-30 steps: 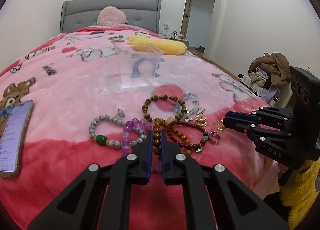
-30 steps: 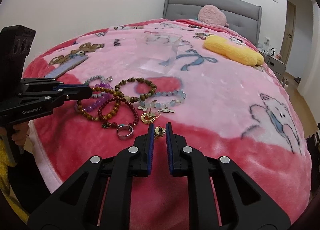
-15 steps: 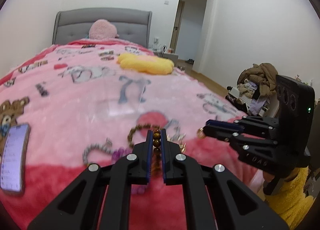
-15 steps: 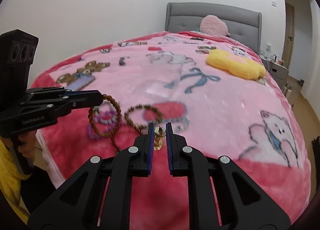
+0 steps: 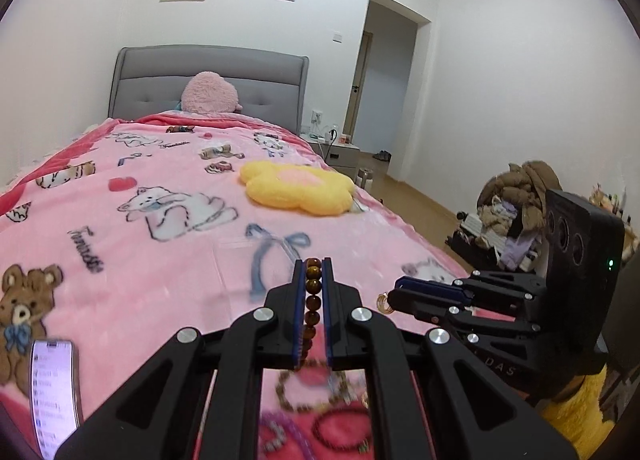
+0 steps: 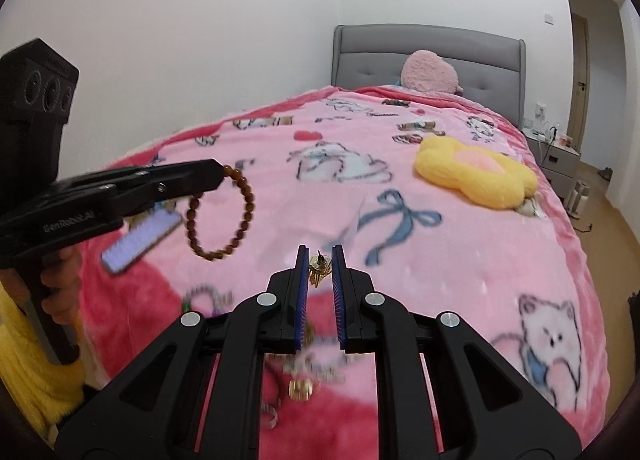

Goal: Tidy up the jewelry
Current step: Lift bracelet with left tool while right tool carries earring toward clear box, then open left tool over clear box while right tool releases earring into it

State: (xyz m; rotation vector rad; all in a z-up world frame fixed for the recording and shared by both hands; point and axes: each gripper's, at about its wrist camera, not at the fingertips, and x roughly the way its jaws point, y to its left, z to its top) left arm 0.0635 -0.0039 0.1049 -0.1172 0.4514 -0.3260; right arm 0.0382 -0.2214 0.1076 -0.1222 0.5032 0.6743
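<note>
Aloft, left claw [image 5: 313, 266] pinches brown bracelet [image 6: 218, 216].

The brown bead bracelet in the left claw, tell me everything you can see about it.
The brown bead bracelet is a closed loop of round, glossy amber-brown beads, like tiger-eye stone. The left claw is shut on its upper part, beads lined up between the pads in the left wrist view. The rest hangs free as an open ring above the pink blanket, touching nothing else.

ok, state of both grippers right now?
Left gripper: shut on the brown bead bracelet, which hangs off the bed.
Right gripper: shut on a small gold earring.
</note>
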